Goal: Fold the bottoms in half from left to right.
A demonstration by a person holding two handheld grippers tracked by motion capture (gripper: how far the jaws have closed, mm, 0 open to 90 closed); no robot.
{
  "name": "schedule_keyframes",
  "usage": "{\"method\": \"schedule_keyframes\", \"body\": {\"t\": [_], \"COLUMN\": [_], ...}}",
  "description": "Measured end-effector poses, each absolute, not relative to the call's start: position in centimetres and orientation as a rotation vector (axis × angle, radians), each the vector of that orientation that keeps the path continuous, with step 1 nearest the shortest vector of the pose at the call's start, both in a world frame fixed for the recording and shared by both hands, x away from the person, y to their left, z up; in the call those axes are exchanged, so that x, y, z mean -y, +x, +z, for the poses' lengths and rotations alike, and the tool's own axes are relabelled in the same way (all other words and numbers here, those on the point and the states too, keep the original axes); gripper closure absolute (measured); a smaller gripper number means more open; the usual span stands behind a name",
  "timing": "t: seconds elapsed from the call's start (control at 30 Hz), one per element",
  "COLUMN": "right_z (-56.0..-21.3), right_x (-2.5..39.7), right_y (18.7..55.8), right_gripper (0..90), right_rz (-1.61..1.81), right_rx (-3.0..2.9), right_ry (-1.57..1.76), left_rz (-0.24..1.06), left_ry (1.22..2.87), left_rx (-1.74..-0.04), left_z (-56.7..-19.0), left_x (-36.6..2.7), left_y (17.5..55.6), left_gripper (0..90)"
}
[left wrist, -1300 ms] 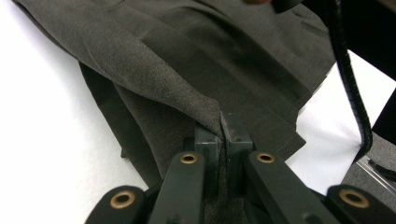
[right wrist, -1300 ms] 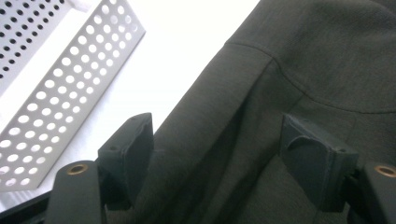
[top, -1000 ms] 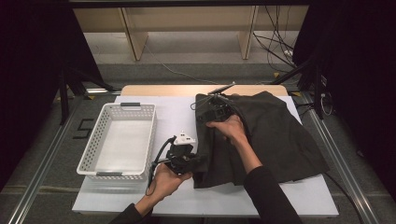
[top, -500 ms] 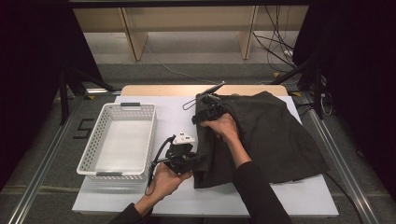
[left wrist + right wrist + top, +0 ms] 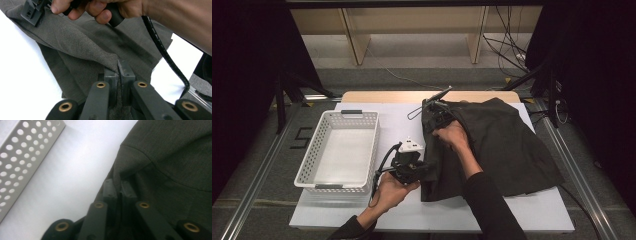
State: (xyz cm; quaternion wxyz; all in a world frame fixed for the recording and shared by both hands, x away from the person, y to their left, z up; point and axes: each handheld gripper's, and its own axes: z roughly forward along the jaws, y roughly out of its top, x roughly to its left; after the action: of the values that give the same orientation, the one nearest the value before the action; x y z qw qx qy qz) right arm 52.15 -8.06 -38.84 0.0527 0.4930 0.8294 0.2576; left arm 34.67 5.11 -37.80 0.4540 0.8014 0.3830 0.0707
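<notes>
Left gripper point(image 5: 118, 75): black jaws pressed together on a pinched fold of the dark grey-brown woven fabric garment point(image 5: 497, 145); in the high view it sits at the garment's near left edge point(image 5: 409, 167), held from below by the left hand point(image 5: 392, 187).
Right gripper point(image 5: 118, 188): jaws clamped on a raised ridge of the same cloth; in the high view it is at the garment's far left corner point(image 5: 437, 112), under the right hand point(image 5: 452, 134).
Garment: spread over the right half of the white table top point(image 5: 397, 120), left edge lifted between the two grippers, the rest lying flat.
White perforated plastic basket point(image 5: 339, 150): on the table's left side, apart from the garment.
Cable point(image 5: 162, 50): black ribbed, trailing from the right gripper across the cloth.
</notes>
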Motion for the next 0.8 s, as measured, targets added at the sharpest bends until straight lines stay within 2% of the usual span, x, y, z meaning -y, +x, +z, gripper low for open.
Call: {"method": "schedule_keyframes", "body": {"t": [0.37,0.8], "right_z": [-35.1,-31.0], "right_x": [12.7,21.5], "right_y": [51.3,50.4], "right_gripper": [88.2,88.3], "right_rz": [0.930,1.015], "right_rx": [-2.477,-2.337], "right_ry": [1.528,1.611], "left_rz": [0.160,0.061], "left_ry": [1.952,1.904], "left_rx": [-0.835,-0.733], "left_z": [-35.1,-32.9], "left_x": [-2.2,5.7], "left_y": [34.3,35.2], "left_gripper": [86.6,86.4]}}
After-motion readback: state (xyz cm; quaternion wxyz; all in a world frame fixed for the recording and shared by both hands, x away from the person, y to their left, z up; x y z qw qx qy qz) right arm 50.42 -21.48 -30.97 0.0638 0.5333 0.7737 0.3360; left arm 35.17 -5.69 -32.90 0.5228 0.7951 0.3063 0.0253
